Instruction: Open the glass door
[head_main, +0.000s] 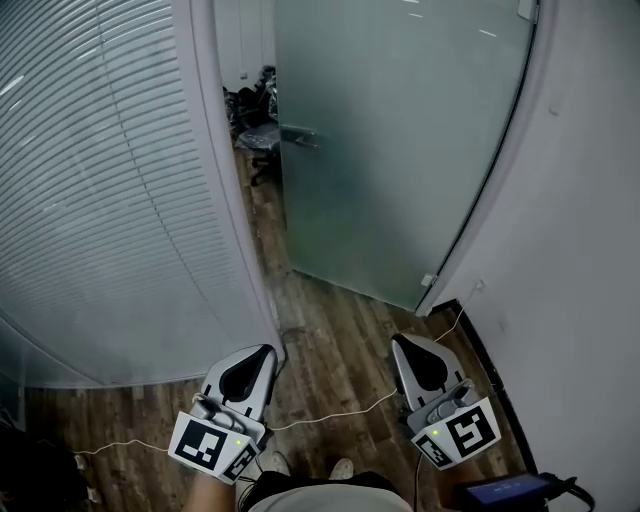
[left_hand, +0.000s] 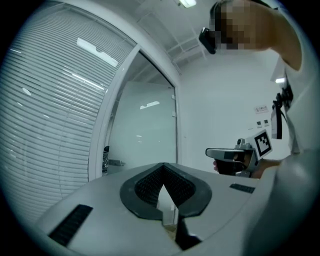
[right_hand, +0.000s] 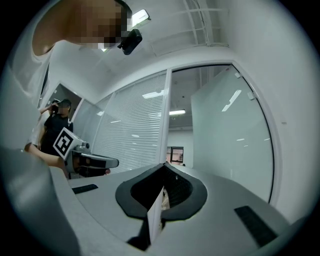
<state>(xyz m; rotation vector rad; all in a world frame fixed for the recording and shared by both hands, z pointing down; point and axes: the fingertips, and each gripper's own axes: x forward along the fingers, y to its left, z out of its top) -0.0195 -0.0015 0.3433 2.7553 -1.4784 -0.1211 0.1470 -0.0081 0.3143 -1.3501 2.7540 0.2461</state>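
The glass door (head_main: 400, 150) stands ahead of both claws and well apart from them, a frosted panel hung on its right side. Its free edge, with the handle (head_main: 298, 135), has swung away from the white door post (head_main: 215, 150). The gap between post and edge shows the wooden floor (head_main: 330, 350) running on into the room beyond, with some dark clutter there that I cannot identify. The right gripper view shows the same opening ahead of its claw, with the panel angled off to the right.

The left claw (head_main: 265, 350) has its jaws together with nothing between them. It points level toward the post and the slatted blind wall (head_main: 90, 180) up and to its left. The right claw (head_main: 400, 340) is also closed and empty, and it points at the lower part of the glass. Neither claw touches the door or the handle. A thin cable (head_main: 340, 410) lies on the floor below and between them.

As I judge it, the main part of the task is done, since the door is off its latch and ajar. The gap looks narrow for walking through. What is left, if anything, is to push the panel wider, by the handle ahead of the left claw or by the glass in front of the right one
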